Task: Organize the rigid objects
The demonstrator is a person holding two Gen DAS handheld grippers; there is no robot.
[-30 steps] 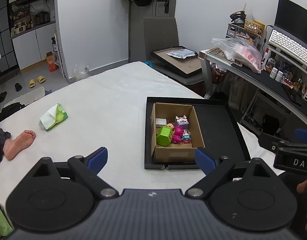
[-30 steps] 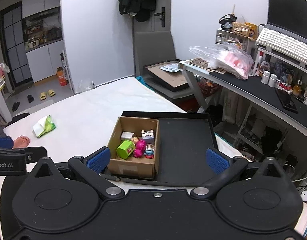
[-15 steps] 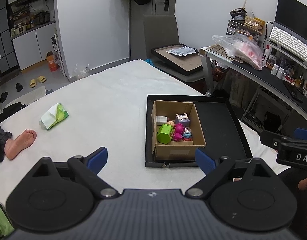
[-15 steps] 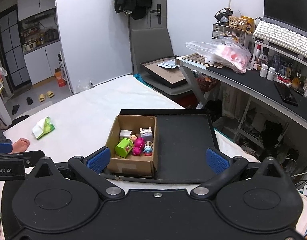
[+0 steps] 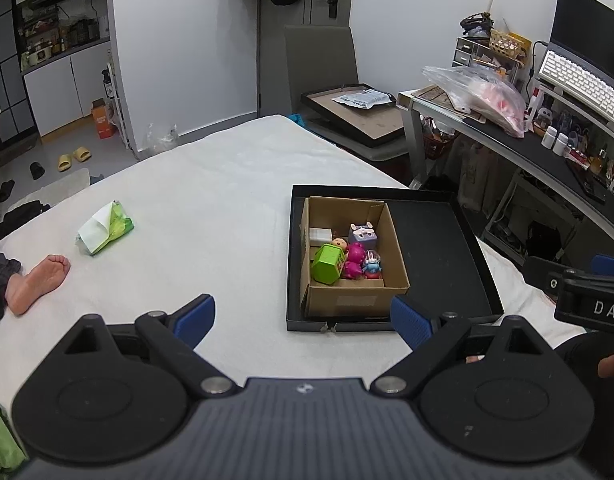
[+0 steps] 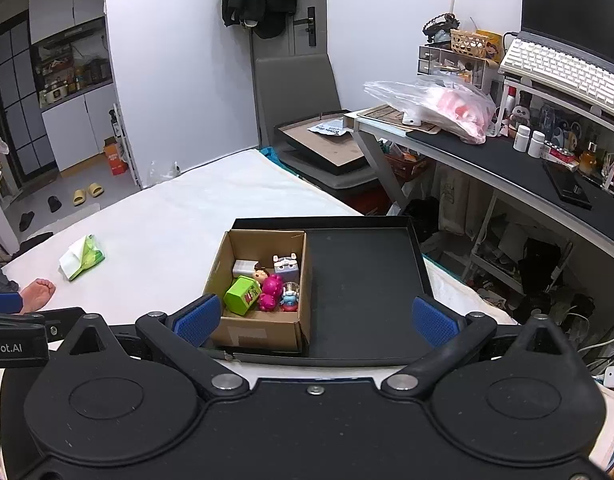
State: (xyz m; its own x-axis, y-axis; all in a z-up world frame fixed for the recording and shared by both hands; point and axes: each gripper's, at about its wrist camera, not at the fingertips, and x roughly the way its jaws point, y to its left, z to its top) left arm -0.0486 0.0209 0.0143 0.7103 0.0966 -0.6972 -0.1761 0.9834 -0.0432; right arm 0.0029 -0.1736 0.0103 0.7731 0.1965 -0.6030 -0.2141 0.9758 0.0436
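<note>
The cardboard box [image 5: 355, 298] was matt brown, with a pale paper label on its near wall. The toys [image 5: 345, 254] inside looked like glossy plastic. The black tray [image 5: 435, 240] under it had a dull, smooth finish. The white bed cover [image 5: 195, 208] was cloth, faintly textured. The tissue pack [image 5: 105, 232] at left looked like shiny plastic film.

Both wrist views look forward and slightly down over the bed [image 5: 211, 208] from its near edge. The left sits further left; the right is somewhat closer (box larger). They share the cardboard box [image 5: 355, 300] [image 6: 263, 332] in its black tray [image 5: 439, 248] [image 6: 363, 280].
</note>
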